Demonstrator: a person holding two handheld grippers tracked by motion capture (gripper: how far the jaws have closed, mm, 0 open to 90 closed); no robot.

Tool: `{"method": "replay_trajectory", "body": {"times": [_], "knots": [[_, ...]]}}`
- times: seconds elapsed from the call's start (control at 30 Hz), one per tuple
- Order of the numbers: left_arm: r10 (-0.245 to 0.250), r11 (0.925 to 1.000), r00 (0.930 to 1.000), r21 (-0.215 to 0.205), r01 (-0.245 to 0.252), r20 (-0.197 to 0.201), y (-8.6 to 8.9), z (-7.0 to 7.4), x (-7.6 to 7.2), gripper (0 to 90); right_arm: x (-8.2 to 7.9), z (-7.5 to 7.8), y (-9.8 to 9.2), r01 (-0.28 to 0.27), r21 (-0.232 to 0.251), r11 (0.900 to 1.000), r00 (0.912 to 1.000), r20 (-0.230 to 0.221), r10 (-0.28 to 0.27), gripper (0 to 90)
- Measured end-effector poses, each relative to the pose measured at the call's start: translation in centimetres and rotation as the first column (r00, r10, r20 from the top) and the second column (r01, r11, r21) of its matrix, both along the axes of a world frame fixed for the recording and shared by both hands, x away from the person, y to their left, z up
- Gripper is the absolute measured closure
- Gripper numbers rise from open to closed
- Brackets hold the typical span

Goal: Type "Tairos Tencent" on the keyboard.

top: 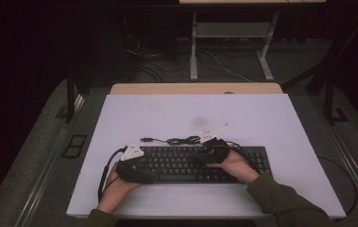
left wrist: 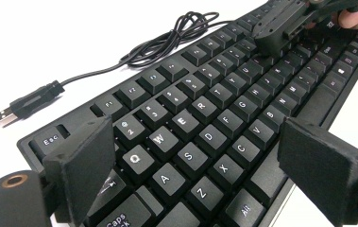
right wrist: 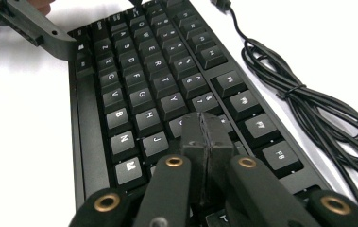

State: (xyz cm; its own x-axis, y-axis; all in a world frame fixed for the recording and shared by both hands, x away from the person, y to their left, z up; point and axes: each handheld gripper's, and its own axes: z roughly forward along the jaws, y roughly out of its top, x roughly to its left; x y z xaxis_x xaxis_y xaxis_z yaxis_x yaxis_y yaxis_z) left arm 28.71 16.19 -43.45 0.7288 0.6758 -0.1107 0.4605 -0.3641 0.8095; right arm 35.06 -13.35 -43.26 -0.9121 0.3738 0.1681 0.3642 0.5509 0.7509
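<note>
Keyboard (top: pixel 191 163), black and long, lies flat on the white tabletop (top: pixel 167 113), close to the near edge and a little toward the right side, with its long side parallel to that edge. Its keys have light letters, and in the left gripper view the rows from Esc down to Caps Lock are easy to read. Behind the keyboard, toward the middle of the tabletop, its black cable (top: pixel 181 140) lies in a loose bundle held by a tie, and the USB plug (left wrist: pixel 5 116) at its end rests free on the white surface, just beside the far left corner of the keyboard. The left hand-held gripper (top: pixel 132 166) is at the left end of the keyboard, over its near left corner; its two flat black pads (left wrist: pixel 84 165) stand wide apart, one on each side of the letter keys around Q, A and Z, and nothing is pressed between them. The right hand-held gripper (top: pixel 214 150) is above the middle-right part of the keyboard; its jaws are closed together with nothing between, and the joined tips (right wrist: pixel 206 137) point down at the keys close to J and the upper number row. Whether the tips really touch a key, I cannot tell.
</note>
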Motion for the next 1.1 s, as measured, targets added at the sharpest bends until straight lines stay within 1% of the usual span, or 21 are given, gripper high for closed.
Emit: {"method": "replay_trajectory", "body": {"times": [0.23, 0.37, 0.6, 0.7, 0.87, 1.1], "knots": [[-0.001, 1.0, 1.0, -0.001, 0.001, 0.003, 0.0, 0.0, 0.0, 12.4, 0.0, 0.2, -0.5, 0.02, 0.02, 1.0, 0.9998, 0.004, -0.02, 74.5], [0.0, 1.0, 1.0, -0.002, 0.0, 0.004, 0.0, 0.1, 0.1, 13.4, -0.1, 0.2, -0.7, 0.036, 0.028, 0.999, 0.9993, 0.0, -0.036, 64.7], [0.004, 1.0, 1.0, -0.003, -0.004, 0.008, 0.0, 0.2, 0.3, 15.0, -0.2, 0.3, -1.2, 0.056, 0.042, 0.998, 0.9984, 0.003, -0.056, 50.3], [0.004, 1.0, 1.0, -0.003, -0.004, 0.008, 0.1, 0.2, 0.4, 17.0, -0.3, 0.3, -1.4, 0.065, 0.045, 0.997, 0.9978, 0.002, -0.066, 43.6], [0.009, 0.9999, 0.9999, -0.009, -0.009, 0.012, 0.0, 0.3, 0.6, 21.6, -0.4, 0.3, -1.8, 0.079, 0.047, 0.996, 0.9968, 0.007, -0.079, 36.9], [0.002, 1.0, 0.9998, 0.003, -0.002, 0.018, -0.1, 0.4, 1.0, 30.4, -0.7, 0.3, -2.4, 0.101, 0.049, 0.994, 0.9946, 0.019, -0.102, 30.8]]}}
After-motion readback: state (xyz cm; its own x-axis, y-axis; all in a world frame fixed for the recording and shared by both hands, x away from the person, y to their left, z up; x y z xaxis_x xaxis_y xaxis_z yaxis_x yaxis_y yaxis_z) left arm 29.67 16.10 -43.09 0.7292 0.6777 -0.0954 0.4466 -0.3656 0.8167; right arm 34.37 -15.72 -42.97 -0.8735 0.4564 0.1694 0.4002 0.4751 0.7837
